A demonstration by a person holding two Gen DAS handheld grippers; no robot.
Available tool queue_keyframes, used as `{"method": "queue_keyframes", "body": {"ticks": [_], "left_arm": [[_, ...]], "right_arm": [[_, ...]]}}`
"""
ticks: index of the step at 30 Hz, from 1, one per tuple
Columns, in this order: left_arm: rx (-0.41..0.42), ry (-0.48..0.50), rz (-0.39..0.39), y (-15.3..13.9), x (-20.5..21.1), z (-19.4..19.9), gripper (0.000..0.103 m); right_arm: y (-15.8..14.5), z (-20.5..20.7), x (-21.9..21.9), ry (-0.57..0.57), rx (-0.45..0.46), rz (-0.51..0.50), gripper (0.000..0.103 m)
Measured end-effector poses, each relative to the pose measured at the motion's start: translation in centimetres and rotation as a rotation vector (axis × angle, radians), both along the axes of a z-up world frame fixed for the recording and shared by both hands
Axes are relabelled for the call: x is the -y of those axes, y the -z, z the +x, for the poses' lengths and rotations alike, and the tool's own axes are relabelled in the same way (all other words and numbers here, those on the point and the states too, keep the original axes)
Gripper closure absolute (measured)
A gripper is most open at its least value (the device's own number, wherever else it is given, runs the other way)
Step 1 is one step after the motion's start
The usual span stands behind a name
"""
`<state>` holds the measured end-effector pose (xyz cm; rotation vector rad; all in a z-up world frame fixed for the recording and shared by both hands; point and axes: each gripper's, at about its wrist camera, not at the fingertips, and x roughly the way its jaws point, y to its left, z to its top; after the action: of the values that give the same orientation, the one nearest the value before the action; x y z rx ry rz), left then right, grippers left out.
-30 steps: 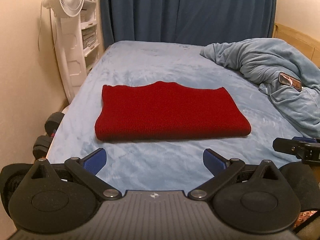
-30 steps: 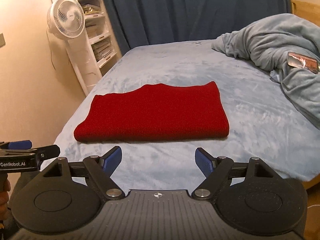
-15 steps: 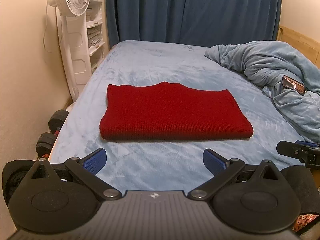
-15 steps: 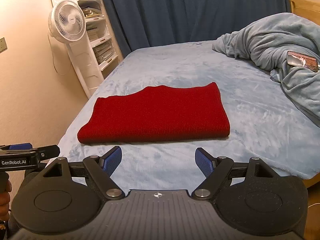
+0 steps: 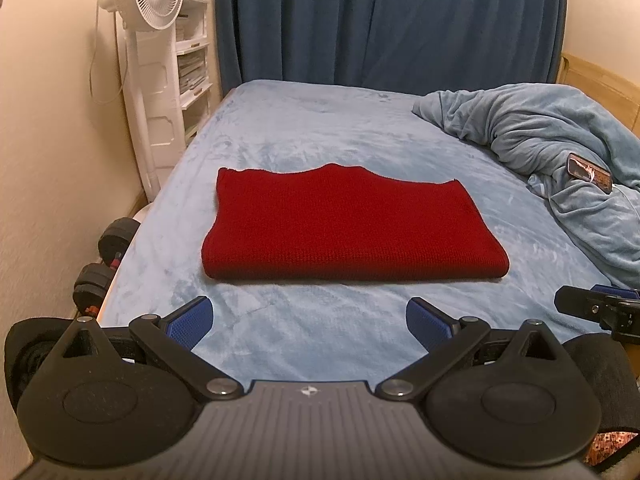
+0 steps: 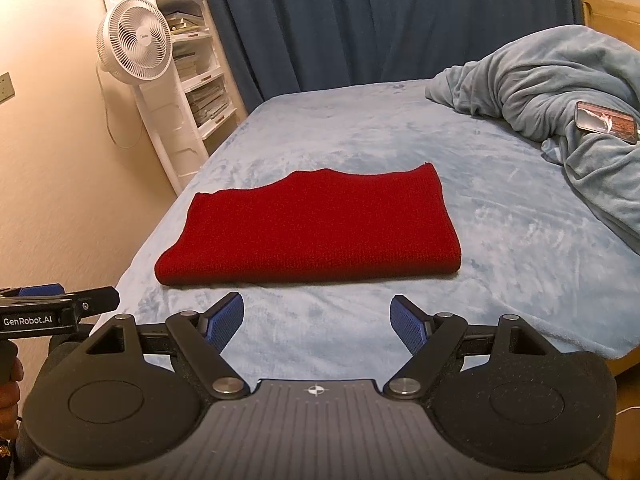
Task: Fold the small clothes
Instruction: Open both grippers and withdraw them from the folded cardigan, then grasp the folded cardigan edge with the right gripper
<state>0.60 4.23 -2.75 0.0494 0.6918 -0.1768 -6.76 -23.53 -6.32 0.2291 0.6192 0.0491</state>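
A red knit garment [image 5: 344, 224] lies folded into a flat rectangle on the light blue bed [image 5: 320, 136]; it also shows in the right wrist view [image 6: 316, 228]. My left gripper [image 5: 308, 322] is open and empty, held back near the bed's front edge, apart from the garment. My right gripper [image 6: 318, 322] is open and empty, also short of the garment's near edge. The right gripper's side shows at the right of the left wrist view [image 5: 600, 308]. The left one shows at the left of the right wrist view [image 6: 60, 308].
A crumpled blue blanket [image 5: 560, 140] with a phone [image 5: 590, 166] on it lies at the right. A white fan [image 5: 152, 40] and shelves [image 6: 192, 60] stand by the left wall. Dumbbells [image 5: 100, 264] lie on the floor at left. A dark blue curtain [image 5: 380, 20] hangs behind.
Both grippers have drawn back and risen a little from the bed; the garment looks slightly farther away. The garment has not moved. Both grippers stay open.
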Motion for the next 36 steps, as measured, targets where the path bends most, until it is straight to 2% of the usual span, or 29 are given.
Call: {"method": "queue_keyframes", "body": {"ticks": [11, 14, 18, 20, 26, 36], "left_arm": [[-0.013, -0.008, -0.001, 0.0, -0.2, 0.4, 0.000], [-0.054, -0.028, 0.023, 0.0, 0.1, 1.6, 0.000], [-0.140, -0.058, -0.054, 0.1, -0.2, 3.6, 0.000], [-0.163, -0.072, -0.067, 0.3, -0.3, 4.4, 0.000], [-0.227, -0.096, -0.040, 1.5, 0.3, 6.6, 0.000], [-0.279, -0.116, 0.028, 3.8, 1.1, 10.9, 0.000]], "right_arm": [[0.3, 0.3, 0.0, 0.001, -0.012, 0.002, 0.021], [0.4, 0.9, 0.0, 0.005, -0.019, 0.000, 0.021], [0.7, 1.6, 0.1, 0.020, -0.020, -0.004, 0.021], [0.9, 1.9, 0.1, 0.018, -0.020, -0.007, 0.021], [1.4, 3.5, 0.1, 0.020, -0.042, -0.019, 0.021], [3.5, 9.2, 2.6, 0.129, -0.110, 0.113, 0.021]]}}
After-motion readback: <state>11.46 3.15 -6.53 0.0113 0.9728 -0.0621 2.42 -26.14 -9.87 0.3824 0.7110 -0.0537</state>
